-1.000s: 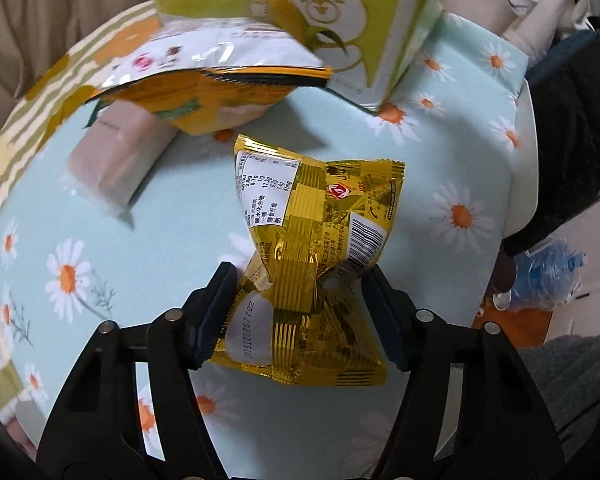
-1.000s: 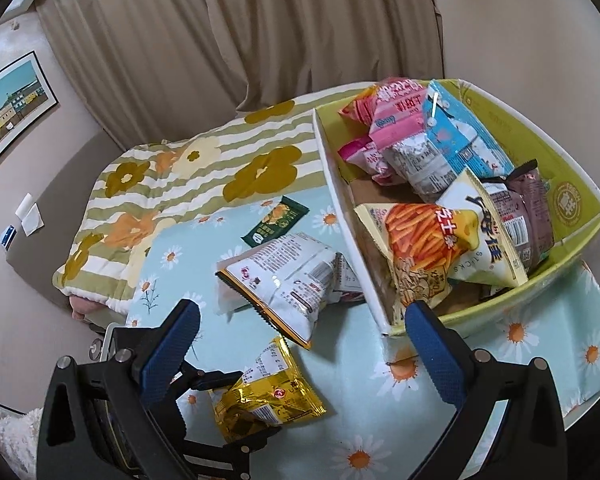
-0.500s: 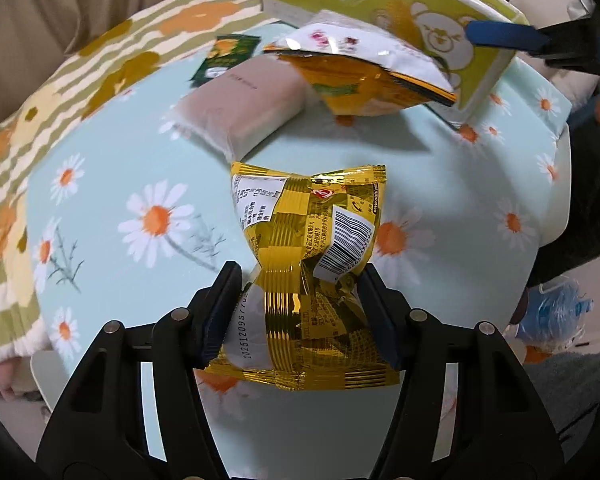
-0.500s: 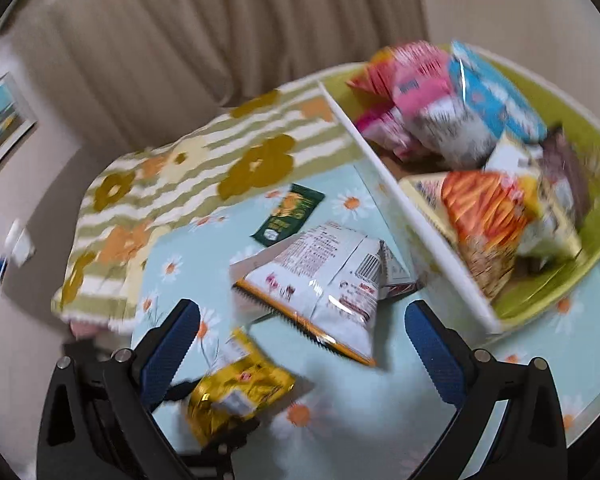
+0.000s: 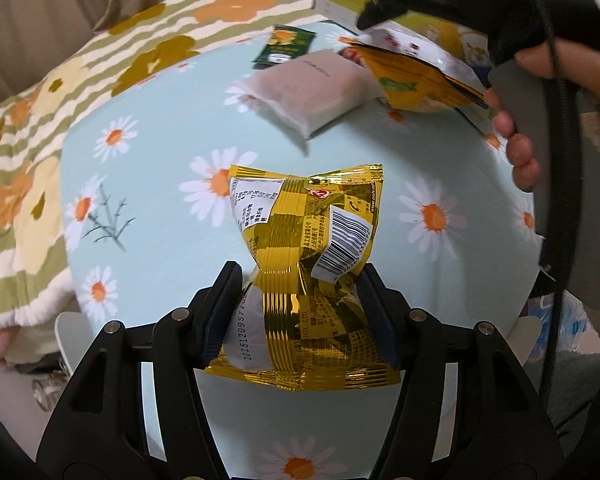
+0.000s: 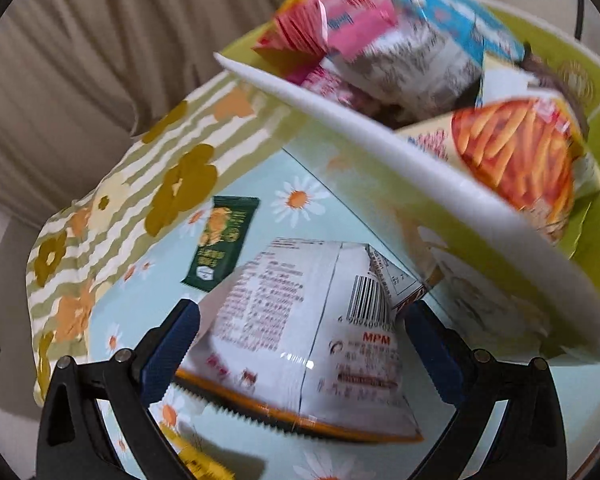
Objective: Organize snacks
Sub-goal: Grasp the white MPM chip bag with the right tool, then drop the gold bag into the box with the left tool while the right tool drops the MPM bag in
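Since 1 second ago your right gripper (image 6: 300,344) has dropped from a high view over the table to just above the white snack bag (image 6: 300,344), and your left gripper (image 5: 298,312) has carried the gold snack packet (image 5: 304,276) back, so the green box (image 6: 500,240) now sits far ahead of it. The table (image 5: 160,232), covered in a pale blue daisy cloth, fills most of both views, with a striped flower blanket (image 6: 112,220) beyond its far edge. The green box stands on the table at the right, its white rim tilted across the right wrist view, packed with snacks including an orange stick-snack bag (image 6: 516,160), a pink bag (image 6: 332,20) and a blue bag (image 6: 452,12). The white snack bag lies on the cloth right beside the box wall, between your right gripper's 2 widely spread blue fingers (image 6: 172,344); whether they touch it you cannot tell, as the view is blurred. A pale flat pouch (image 5: 312,88) lies near it, partly under its edge. A small dark green packet (image 6: 220,248) lies further off on the cloth. Your left gripper pinches the gold snack packet at its waist, crumpling the foil, held above the cloth.
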`<act>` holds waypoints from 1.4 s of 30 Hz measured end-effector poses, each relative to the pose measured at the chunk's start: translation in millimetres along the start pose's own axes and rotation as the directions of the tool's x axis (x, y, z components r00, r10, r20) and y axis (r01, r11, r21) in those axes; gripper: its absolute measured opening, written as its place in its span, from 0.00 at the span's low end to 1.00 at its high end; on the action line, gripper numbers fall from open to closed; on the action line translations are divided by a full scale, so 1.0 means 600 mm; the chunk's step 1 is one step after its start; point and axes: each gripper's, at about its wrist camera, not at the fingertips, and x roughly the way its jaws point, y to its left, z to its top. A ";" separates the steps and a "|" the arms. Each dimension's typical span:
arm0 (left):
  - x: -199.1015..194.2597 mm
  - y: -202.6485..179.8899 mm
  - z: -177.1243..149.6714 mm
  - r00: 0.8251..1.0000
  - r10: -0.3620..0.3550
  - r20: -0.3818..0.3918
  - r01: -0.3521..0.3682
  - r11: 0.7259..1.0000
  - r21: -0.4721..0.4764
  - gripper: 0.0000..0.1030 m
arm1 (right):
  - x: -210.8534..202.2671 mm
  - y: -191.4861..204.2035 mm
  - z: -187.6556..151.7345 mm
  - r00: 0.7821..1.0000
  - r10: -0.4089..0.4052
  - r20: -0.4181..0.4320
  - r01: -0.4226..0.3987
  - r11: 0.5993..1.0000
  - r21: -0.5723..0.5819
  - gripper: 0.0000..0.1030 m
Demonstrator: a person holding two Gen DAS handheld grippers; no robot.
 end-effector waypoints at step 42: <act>-0.151 0.052 0.091 0.980 0.098 0.174 -0.059 0.974 -0.217 0.52 | -0.181 0.037 0.032 0.964 0.239 0.115 -0.207 0.950 -0.235 0.66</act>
